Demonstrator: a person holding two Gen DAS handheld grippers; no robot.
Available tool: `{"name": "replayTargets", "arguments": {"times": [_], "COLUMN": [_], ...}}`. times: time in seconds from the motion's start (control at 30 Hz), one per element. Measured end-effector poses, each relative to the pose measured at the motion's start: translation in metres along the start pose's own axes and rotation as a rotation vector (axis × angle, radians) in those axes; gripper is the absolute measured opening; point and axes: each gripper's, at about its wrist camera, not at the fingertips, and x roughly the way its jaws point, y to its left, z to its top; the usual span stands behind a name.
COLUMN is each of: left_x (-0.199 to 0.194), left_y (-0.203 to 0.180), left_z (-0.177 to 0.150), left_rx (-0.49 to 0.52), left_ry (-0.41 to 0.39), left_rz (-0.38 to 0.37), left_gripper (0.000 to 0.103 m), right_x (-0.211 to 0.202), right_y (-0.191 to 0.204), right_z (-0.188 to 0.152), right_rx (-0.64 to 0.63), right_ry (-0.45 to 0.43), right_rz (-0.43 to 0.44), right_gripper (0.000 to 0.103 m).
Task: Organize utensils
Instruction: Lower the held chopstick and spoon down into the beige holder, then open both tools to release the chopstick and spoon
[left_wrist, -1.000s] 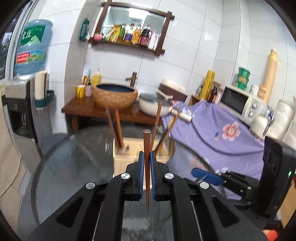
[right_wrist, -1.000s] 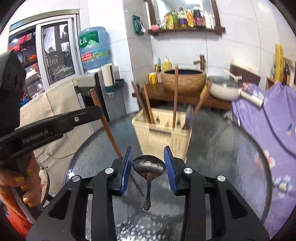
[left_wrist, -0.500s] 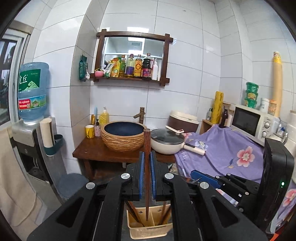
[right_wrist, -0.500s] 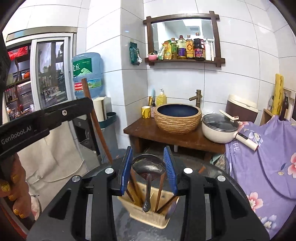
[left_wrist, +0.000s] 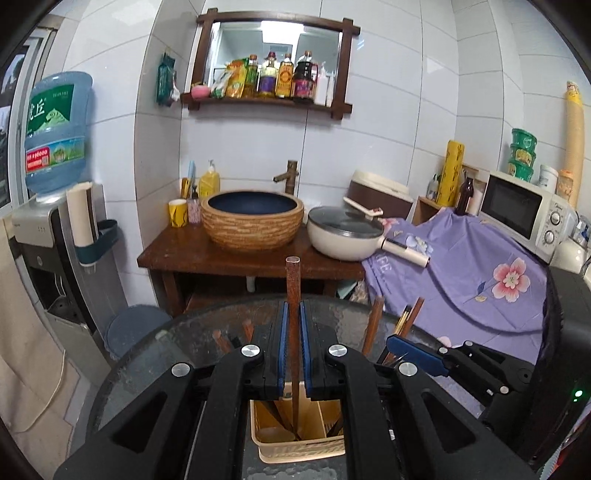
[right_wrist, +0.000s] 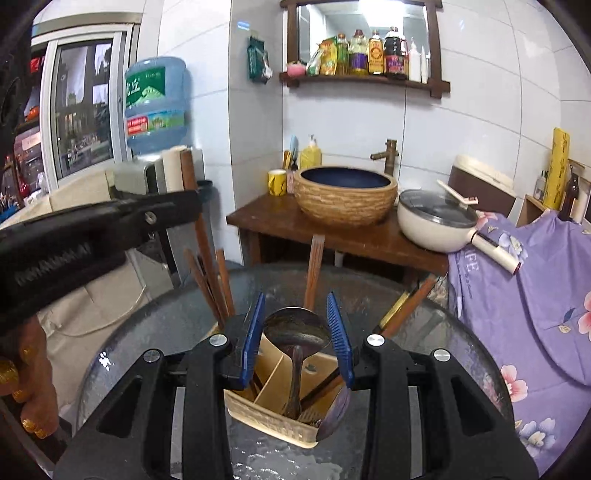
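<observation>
My left gripper (left_wrist: 292, 314) is shut on a dark wooden chopstick (left_wrist: 292, 280), held upright. Its lower end hangs inside the beige utensil basket (left_wrist: 295, 456) on the glass table. In the right wrist view my right gripper (right_wrist: 295, 306) is shut on the bowl of a metal spoon (right_wrist: 295, 332). The spoon's handle points down into a compartment of the basket (right_wrist: 266, 413). Several wooden chopsticks (right_wrist: 210, 280) and a dark spoon (right_wrist: 334, 410) stand in the basket. The left gripper (right_wrist: 110, 221) also shows at the left, beside the right one.
The basket sits on a round glass table (left_wrist: 155, 354). Behind it stand a wooden stand (left_wrist: 192, 258) with a woven basin (left_wrist: 253, 221) and a white pot (left_wrist: 343, 236). A purple cloth (left_wrist: 461, 280) lies to the right, a water dispenser (left_wrist: 48, 221) to the left.
Both grippers have moved forward over the basket with their utensils. The chopstick's and the spoon's lower ends now hang inside it. Neither grip has changed.
</observation>
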Motion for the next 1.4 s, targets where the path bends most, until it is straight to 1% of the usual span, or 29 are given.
{"name": "replayTargets", "arguments": {"times": [0.17,0.3,0.43,0.53,0.67,0.73,0.87,0.97,1.03,1.07,1.1,1.13,1.17,1.2,1.23,1.27,1.33,1.37,1.4], "left_x": [0.020,0.029,0.035,0.036,0.036,0.034,0.023,0.006,-0.008,-0.015,-0.024,-0.033,-0.039,-0.050,-0.059,-0.069,-0.092,-0.100,-0.112], "left_y": [0.006,0.009,0.012,0.013,0.014,0.016,0.018,0.017,0.016,0.015,0.015,0.015,0.015,0.015,0.015,0.015,0.012,0.011,0.009], "left_z": [-0.021,-0.030,-0.038,-0.040,-0.039,-0.039,-0.036,-0.034,-0.035,-0.035,-0.037,-0.039,-0.041,-0.045,-0.048,-0.053,-0.067,-0.073,-0.084], "left_rx": [-0.012,-0.021,-0.018,-0.017,-0.022,-0.042,-0.057,-0.054,-0.050,-0.050,-0.051,-0.052,-0.054,-0.056,-0.058,-0.056,-0.038,-0.027,-0.004], "left_ry": [0.057,0.084,0.106,0.100,0.107,0.106,0.079,0.041,0.005,-0.011,-0.030,-0.047,-0.059,-0.082,-0.101,-0.120,-0.171,-0.190,-0.218], "left_rz": [0.003,0.005,0.007,0.017,0.014,0.002,-0.003,-0.013,-0.012,-0.011,-0.013,-0.015,-0.014,-0.012,-0.011,-0.009,0.001,0.005,0.011], "left_gripper": [0.007,0.007,0.007,0.007,0.007,0.007,0.008,0.022,0.038,0.041,0.048,0.058,0.064,0.073,0.080,0.084,0.097,0.097,0.097], "right_x": [0.012,0.020,0.020,0.021,0.021,0.017,0.005,-0.012,-0.029,-0.034,-0.044,-0.053,-0.066,-0.075,-0.087,-0.095,-0.120,-0.133,-0.141], "right_y": [0.006,0.006,0.010,0.009,0.009,0.007,0.001,-0.002,-0.003,-0.003,-0.003,-0.002,0.000,0.002,0.004,0.006,0.014,0.019,0.023], "right_z": [-0.017,-0.023,-0.024,-0.024,-0.023,-0.021,-0.016,-0.015,-0.015,-0.014,-0.015,-0.016,-0.018,-0.020,-0.024,-0.027,-0.041,-0.051,-0.058], "right_rx": [-0.037,-0.044,-0.070,-0.067,-0.077,-0.065,-0.046,-0.031,-0.025,-0.023,-0.020,-0.020,-0.022,-0.022,-0.019,-0.017,-0.025,-0.031,-0.032], "right_ry": [0.027,0.052,0.056,0.058,0.057,0.045,0.015,-0.023,-0.059,-0.071,-0.090,-0.106,-0.129,-0.149,-0.172,-0.185,-0.223,-0.246,-0.267], "right_rz": [-0.016,-0.026,-0.040,-0.041,-0.050,-0.047,-0.044,-0.037,-0.037,-0.039,-0.041,-0.043,-0.043,-0.042,-0.041,-0.043,-0.057,-0.064,-0.071], "right_gripper": [0.035,0.035,0.035,0.035,0.035,0.035,0.040,0.046,0.047,0.047,0.047,0.048,0.052,0.060,0.063,0.067,0.069,0.073,0.083]}}
